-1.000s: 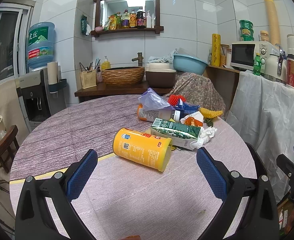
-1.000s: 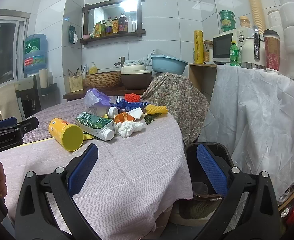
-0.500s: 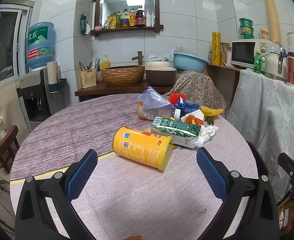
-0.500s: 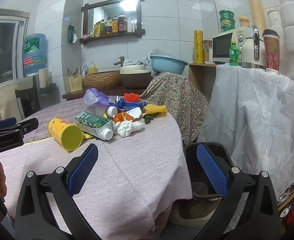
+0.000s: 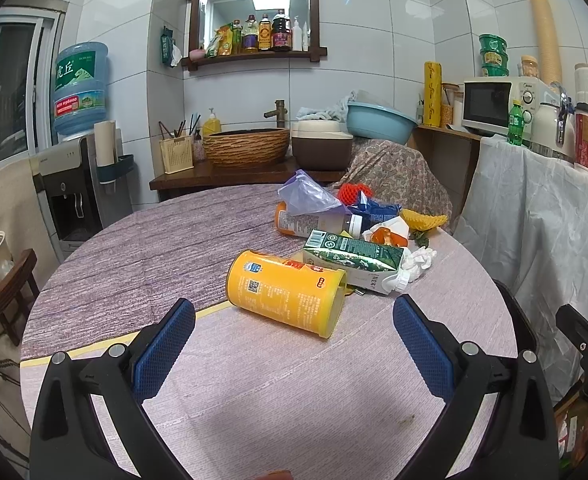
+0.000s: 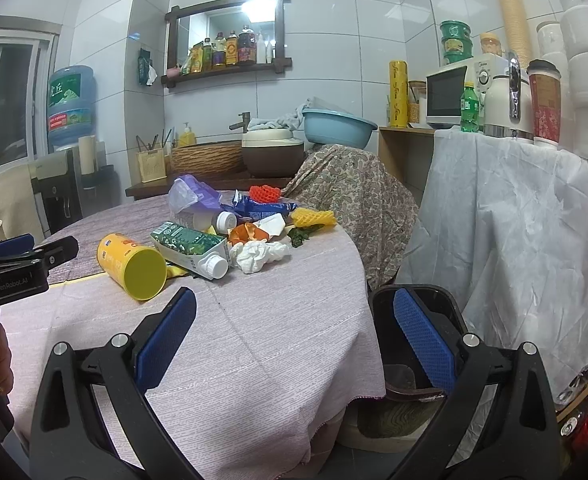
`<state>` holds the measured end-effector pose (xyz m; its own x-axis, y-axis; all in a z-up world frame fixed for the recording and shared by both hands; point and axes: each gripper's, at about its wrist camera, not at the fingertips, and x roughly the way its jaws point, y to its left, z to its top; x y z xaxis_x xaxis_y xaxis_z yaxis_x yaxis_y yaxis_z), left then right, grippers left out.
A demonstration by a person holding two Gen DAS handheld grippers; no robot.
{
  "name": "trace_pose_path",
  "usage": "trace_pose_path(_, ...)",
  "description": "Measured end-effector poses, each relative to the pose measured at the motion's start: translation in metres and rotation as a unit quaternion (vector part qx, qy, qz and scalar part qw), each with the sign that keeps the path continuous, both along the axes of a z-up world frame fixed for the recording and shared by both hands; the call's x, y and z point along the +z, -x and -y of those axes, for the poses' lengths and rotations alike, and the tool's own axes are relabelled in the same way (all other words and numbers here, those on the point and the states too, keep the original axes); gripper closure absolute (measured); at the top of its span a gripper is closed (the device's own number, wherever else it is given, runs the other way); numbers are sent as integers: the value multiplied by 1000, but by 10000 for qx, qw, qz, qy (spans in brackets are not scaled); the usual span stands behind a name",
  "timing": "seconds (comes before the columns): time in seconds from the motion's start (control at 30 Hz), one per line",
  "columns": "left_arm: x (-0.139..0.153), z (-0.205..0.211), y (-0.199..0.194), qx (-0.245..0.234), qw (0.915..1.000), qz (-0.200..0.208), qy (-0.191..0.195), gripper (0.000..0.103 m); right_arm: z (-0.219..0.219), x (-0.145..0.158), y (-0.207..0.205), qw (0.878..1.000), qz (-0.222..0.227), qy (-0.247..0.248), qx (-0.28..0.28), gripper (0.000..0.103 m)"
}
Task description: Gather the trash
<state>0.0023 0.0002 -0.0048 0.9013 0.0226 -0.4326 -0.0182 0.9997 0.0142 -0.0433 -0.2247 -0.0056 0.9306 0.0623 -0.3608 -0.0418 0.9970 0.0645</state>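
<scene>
The trash sits in a pile at the centre of the left wrist view, on the round table. Nearest the lens lies a yellow can on its side, touching a green carton behind it to the right. A crumpled white tissue lies just right of the carton's cap, a purple bag rests on a bottle behind.

The left gripper hangs spread wide, empty, just short of the can. The right gripper is likewise spread and empty; a black bin shows behind its right finger, lower right of that frame, beside the table edge.
</scene>
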Motion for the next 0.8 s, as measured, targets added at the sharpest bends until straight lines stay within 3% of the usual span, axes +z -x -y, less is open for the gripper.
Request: trace_pose_path(0.8,-2,-1,0,-9,10000,-46,-15,5,-3,-1,-1,10000,-29,15,20,5)
